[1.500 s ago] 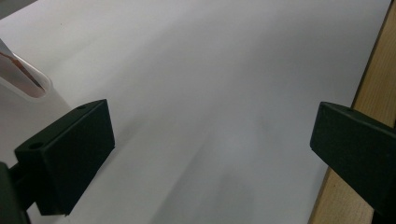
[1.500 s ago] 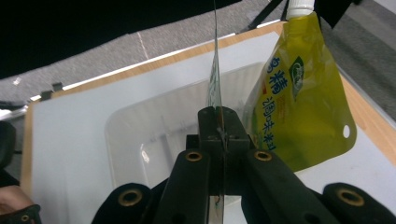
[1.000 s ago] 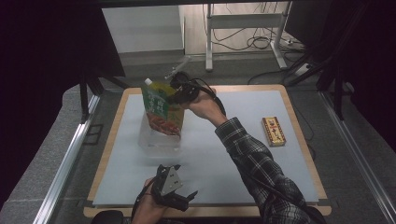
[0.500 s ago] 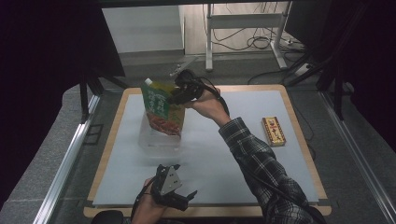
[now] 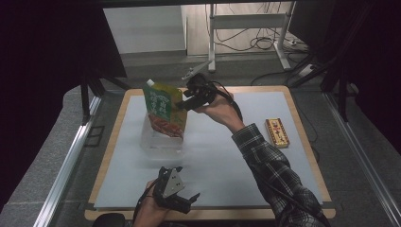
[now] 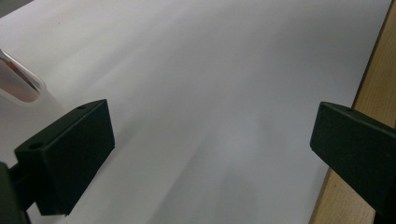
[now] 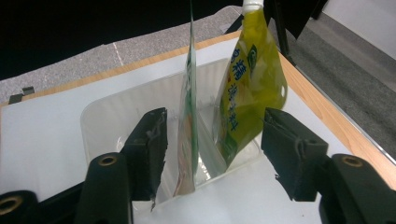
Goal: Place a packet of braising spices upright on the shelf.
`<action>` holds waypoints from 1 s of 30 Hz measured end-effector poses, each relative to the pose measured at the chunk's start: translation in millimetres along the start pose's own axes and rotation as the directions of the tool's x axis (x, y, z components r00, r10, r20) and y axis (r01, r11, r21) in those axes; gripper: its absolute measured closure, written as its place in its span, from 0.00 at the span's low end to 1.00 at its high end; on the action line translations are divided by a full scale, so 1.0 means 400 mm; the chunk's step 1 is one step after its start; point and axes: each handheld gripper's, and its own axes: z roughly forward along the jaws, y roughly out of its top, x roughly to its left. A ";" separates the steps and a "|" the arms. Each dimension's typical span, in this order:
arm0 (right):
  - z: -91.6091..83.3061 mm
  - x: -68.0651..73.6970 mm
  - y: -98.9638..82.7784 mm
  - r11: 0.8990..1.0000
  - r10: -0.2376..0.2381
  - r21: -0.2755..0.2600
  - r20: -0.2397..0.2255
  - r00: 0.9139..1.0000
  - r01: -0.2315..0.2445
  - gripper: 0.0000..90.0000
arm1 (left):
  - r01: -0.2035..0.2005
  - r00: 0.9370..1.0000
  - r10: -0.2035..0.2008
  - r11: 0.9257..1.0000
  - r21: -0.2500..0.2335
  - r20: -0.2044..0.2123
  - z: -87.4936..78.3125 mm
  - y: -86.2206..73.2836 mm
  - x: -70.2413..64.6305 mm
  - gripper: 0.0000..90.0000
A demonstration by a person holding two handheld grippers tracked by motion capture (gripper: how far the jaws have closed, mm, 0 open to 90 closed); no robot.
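White sheeting covered the wood-edged bench (image 5: 302,142). On it a clear plastic tray (image 7: 107,116) held two upright pouches: a green spouted pouch (image 7: 250,88) and a flat pouch (image 7: 187,116) seen edge-on. The right hand-held gripper (image 7: 212,140) had just been opening; both pouches stood between its parted jaws, unpressed. A small yellow-and-red box (image 5: 277,132) lay well apart near the right edge. The left hand-held gripper (image 5: 182,201) rested at the near edge, jaws wide open around nothing.
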 end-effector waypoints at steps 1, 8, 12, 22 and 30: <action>-0.002 -0.003 -0.004 1.000 -0.006 -0.004 0.000 1.000 0.006 0.44 | 0.000 1.000 0.000 1.000 0.000 0.000 0.000 0.000 0.000 0.00; -0.028 -0.008 -0.033 0.999 0.020 -0.027 0.015 1.000 -0.019 0.40 | -0.004 1.000 0.004 1.000 0.001 0.001 0.001 0.001 -0.002 0.00; -0.043 -0.010 -0.056 0.999 0.019 -0.033 0.033 0.999 -0.018 0.38 | -0.007 1.000 0.007 1.000 0.003 -0.001 0.000 0.001 -0.001 0.00; -0.089 -0.031 -0.121 0.998 0.050 -0.050 0.064 0.997 -0.047 0.33 | -0.006 1.000 0.006 1.000 -0.003 -0.001 0.000 0.001 -0.003 0.00; -0.126 -0.051 -0.184 0.996 0.085 -0.050 0.101 0.991 -0.080 0.32 | -0.006 1.000 0.006 1.000 -0.005 -0.003 0.000 0.002 -0.004 0.00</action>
